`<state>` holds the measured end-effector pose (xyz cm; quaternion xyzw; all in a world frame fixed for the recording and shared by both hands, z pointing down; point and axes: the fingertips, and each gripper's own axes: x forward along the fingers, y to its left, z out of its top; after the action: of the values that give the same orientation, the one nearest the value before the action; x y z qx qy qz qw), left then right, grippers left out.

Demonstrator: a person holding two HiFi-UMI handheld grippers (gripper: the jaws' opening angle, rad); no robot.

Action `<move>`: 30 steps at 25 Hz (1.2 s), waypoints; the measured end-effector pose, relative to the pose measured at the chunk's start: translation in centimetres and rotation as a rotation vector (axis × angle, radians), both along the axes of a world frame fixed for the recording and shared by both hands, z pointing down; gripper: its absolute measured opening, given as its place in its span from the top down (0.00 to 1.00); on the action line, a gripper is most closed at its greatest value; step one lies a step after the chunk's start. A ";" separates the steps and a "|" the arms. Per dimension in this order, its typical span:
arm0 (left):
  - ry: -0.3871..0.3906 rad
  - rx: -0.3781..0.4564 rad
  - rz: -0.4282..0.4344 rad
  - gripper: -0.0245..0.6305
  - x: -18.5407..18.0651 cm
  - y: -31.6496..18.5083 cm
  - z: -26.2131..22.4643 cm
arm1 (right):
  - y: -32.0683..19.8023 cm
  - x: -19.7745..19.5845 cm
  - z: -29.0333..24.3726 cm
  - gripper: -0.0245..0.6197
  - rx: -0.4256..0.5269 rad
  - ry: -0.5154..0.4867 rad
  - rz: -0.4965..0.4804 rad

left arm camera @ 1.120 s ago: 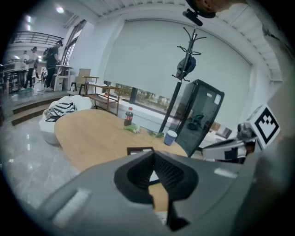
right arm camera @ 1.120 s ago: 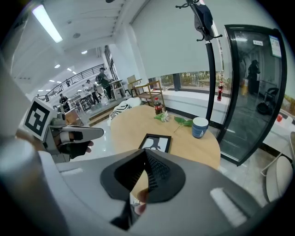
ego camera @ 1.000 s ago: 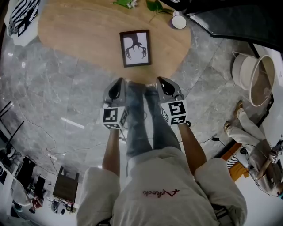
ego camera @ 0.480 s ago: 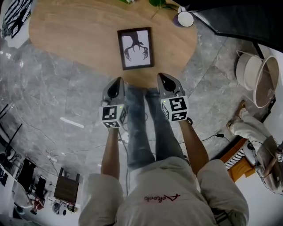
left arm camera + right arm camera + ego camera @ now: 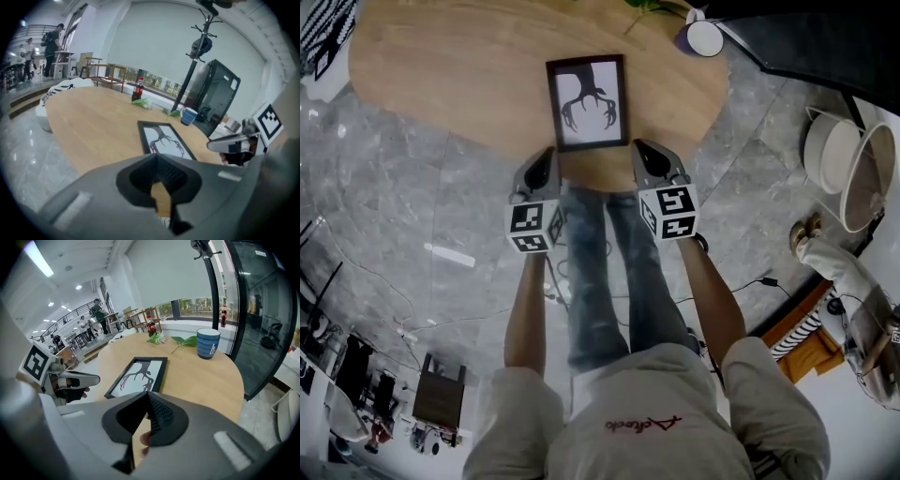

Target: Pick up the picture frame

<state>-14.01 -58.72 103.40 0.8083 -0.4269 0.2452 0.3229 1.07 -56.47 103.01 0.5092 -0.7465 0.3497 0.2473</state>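
A black picture frame with a white antler print lies flat on the oval wooden table, near its front edge. It also shows as the frame in the left gripper view and the frame in the right gripper view. My left gripper hangs just off the frame's near left corner, jaws shut and empty. My right gripper is by the near right corner, also shut with nothing in it. Neither touches the frame.
A blue mug stands at the table's far right, green leaves and a cola bottle behind the frame. A black-and-white cushion sits at the far left. White tubs stand on the marble floor right.
Both grippers have sunk and moved forward toward the table's front edge, now flanking the frame's near corners. The frame has not moved.
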 end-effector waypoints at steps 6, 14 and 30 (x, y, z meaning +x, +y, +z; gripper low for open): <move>-0.004 -0.015 -0.004 0.96 1.0 -2.6 2.0 | -2.3 1.0 2.3 0.95 -0.013 0.005 0.011; -0.016 -0.033 -0.006 0.96 1.0 -5.5 3.6 | -6.1 0.7 3.9 0.93 -0.021 -0.004 0.017; -0.009 -0.162 0.025 0.80 1.5 -6.9 5.2 | -7.3 -0.6 6.3 0.76 -0.143 -0.023 -0.006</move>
<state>-12.51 -65.64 108.65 0.7836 -0.3971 0.2866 0.3822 0.48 -63.77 109.30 0.4838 -0.7241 0.4071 0.2753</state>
